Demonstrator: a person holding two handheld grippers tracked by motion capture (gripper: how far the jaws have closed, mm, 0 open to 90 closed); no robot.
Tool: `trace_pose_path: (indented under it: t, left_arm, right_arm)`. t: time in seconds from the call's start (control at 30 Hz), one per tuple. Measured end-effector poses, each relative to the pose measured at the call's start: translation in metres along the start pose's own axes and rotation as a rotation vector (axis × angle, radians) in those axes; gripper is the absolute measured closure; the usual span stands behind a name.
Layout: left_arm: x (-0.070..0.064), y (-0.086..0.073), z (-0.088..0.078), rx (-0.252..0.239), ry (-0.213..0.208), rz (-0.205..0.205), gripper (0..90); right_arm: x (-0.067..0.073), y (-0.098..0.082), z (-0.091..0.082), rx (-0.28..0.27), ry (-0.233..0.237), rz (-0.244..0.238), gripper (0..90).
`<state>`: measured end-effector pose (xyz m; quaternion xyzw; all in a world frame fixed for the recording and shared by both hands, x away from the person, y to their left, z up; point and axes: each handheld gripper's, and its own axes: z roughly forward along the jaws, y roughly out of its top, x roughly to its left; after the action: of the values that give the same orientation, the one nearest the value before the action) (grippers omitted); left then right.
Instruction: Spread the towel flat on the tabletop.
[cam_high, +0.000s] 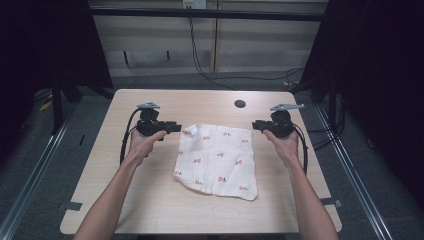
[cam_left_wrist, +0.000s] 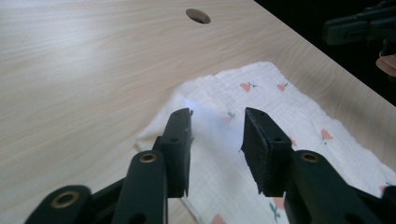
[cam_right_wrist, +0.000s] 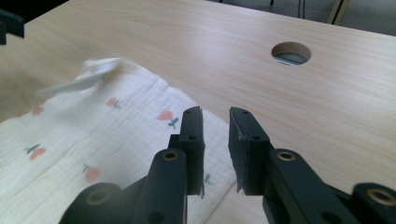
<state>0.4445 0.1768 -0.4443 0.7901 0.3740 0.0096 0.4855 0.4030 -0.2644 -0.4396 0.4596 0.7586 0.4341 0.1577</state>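
Both tongs parted, cloth (cam_high: 217, 160) flat, long axis toward table's near edge.

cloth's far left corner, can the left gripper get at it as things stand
Probably yes: the left gripper has its jaws apart right over that corner of the cloth, with nothing between them.

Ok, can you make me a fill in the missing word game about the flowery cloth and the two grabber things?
1. The cloth with small flowers lies on a table made of ____.
2. The jaws of the left gripper stand ____, with nothing pinched between them.
3. The right gripper is over a ____ of the cloth.
4. Near the far edge, the table has a round ____.

Missing words: wood; open; corner; hole
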Motion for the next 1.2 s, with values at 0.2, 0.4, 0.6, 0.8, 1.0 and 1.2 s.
trace_pose_path:
  t: [0.2, 0.4, 0.6, 0.8, 1.0, 1.2]
  left_arm:
    - [-0.018, -0.022, -0.019, 0.048, -0.035, 0.070, 60.5]
    - [-0.038, -0.053, -0.038, 0.110, -0.074, 0.123, 56.5]
    - [-0.059, -0.083, -0.047, 0.114, -0.111, 0.162, 56.5]
    - [-0.064, -0.095, -0.033, 0.161, -0.126, 0.175, 56.8]
    - [-0.064, -0.104, -0.016, 0.258, -0.142, 0.164, 66.6]
    - [-0.068, -0.094, -0.020, 0.205, -0.246, 0.149, 86.3]
  right_arm:
    - [0.019, -0.016, -0.018, 0.009, 0.048, -0.038, 71.0]
    - [0.043, -0.044, -0.035, 0.063, 0.086, -0.074, 68.4]
    - [0.070, -0.070, -0.046, 0.084, 0.110, -0.123, 69.8]
    - [0.094, -0.096, -0.045, 0.109, 0.142, -0.156, 70.9]
    - [0.098, -0.109, -0.038, 0.157, 0.173, -0.162, 70.9]
    - [0.101, -0.112, -0.033, 0.186, 0.171, -0.178, 70.9]
